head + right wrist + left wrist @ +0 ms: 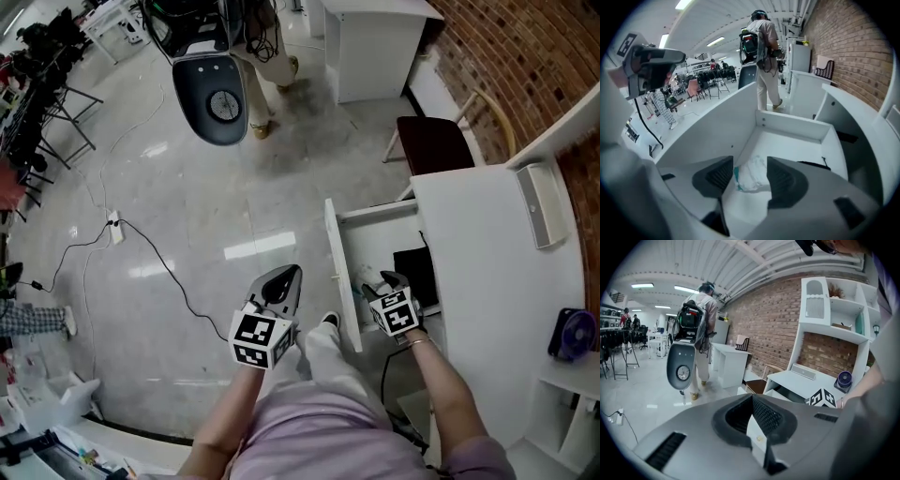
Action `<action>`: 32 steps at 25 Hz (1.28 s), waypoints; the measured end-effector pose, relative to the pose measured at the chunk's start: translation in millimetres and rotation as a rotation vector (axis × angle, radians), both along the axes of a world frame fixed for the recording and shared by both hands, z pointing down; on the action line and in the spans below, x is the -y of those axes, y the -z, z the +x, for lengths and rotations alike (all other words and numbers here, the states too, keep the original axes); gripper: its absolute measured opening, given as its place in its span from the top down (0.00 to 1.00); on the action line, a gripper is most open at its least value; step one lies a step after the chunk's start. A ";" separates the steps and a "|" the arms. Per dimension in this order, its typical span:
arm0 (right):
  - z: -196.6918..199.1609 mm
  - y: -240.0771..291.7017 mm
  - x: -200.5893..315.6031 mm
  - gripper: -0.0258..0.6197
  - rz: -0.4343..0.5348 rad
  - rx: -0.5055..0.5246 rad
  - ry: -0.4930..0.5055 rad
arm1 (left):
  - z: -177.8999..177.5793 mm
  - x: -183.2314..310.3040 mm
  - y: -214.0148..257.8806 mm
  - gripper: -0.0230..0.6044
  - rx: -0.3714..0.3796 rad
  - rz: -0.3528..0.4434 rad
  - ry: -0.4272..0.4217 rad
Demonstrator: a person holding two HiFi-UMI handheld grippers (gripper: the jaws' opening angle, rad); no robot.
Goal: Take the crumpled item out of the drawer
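the left gripper (752, 401) hangs shut and idle by the person's waist, the right gripper (749, 164) is down in the open drawer (787, 129) with jaws spread either side of the crumpled wad (752, 178) on its floor — not pinching it — so, i'd say, grab and lift-out are left.

The drawer (342, 272) stands pulled out and open from above, with its side walls and tall front panel fencing the cavity. The tabletop (487, 253) covers its inner end. A flat black object (813, 164) lies along the right wall. The right tool (751, 168) hangs inside with its jaws apart, leaving gaps on either side of the crumpled item (752, 180).
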State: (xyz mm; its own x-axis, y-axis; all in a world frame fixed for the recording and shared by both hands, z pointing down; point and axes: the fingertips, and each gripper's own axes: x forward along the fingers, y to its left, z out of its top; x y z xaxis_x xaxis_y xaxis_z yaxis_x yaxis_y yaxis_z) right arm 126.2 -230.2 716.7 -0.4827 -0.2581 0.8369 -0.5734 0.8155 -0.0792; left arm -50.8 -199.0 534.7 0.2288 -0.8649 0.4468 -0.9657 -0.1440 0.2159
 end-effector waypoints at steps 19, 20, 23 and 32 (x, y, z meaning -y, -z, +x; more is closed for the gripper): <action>-15.6 -71.6 -0.8 0.56 -0.093 -0.201 0.208 | -21.7 -9.9 -24.4 0.96 -0.002 -0.067 0.092; -15.6 -75.4 -1.2 0.55 -0.099 -0.213 0.218 | -22.5 -10.5 -25.3 0.96 -0.002 -0.070 0.096; -15.9 -85.6 -1.7 0.52 -0.110 -0.249 0.243 | -25.8 -13.1 -27.6 0.96 -0.004 -0.077 0.107; -15.6 -105.5 -0.1 0.46 -0.142 -0.322 0.302 | -32.6 -16.4 -34.2 0.96 -0.007 -0.097 0.130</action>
